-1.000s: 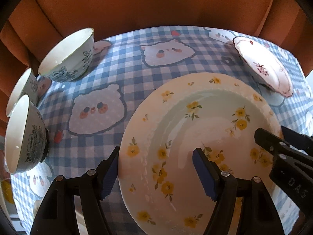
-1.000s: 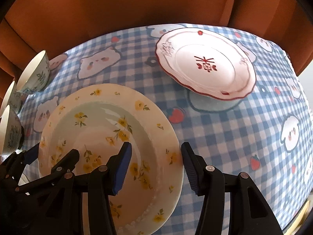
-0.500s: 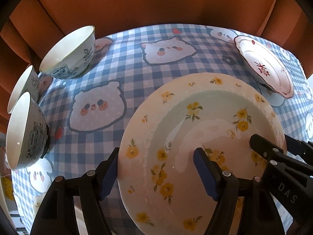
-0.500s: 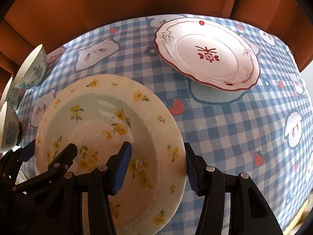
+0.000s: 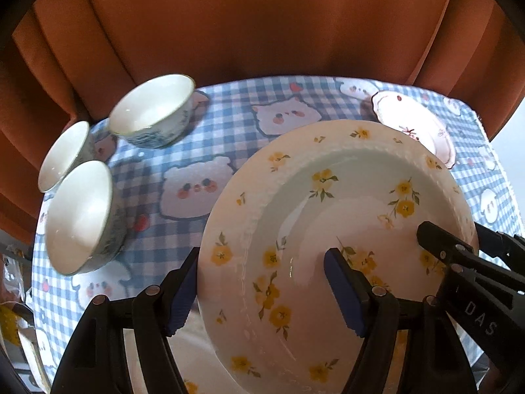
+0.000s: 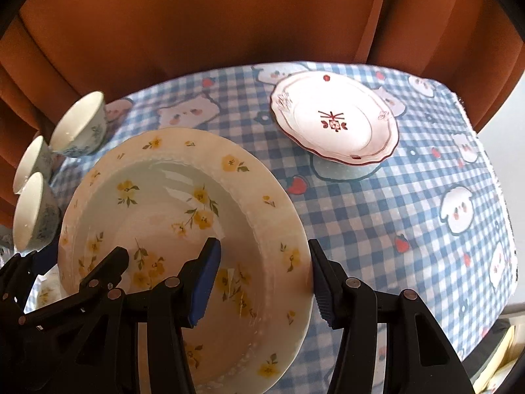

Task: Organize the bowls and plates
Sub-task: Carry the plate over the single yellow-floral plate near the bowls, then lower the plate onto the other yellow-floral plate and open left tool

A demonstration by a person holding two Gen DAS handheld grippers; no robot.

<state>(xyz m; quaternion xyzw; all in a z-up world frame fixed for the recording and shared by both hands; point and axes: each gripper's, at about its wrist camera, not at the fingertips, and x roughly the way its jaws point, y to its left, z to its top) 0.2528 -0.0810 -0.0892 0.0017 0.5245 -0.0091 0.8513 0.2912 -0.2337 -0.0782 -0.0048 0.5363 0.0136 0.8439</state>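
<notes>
Yellow-flowered plate (image 5: 331, 229) is held tilted above the checked tablecloth (image 5: 229, 124), gripped at both sides. At left, three bowls (image 5: 152, 111) stand clustered near the cloth's edge. Left gripper (image 5: 262, 282) straddles the plate's left rim, one pad under and one on the well, clamped on it. Right gripper (image 6: 264, 282) likewise pinches the right rim. Far right, a red-trimmed plate (image 6: 334, 118) sits on the cloth, apart. Both grippers point steeply downward. Orange curtain (image 6: 229, 16) hangs behind.
</notes>
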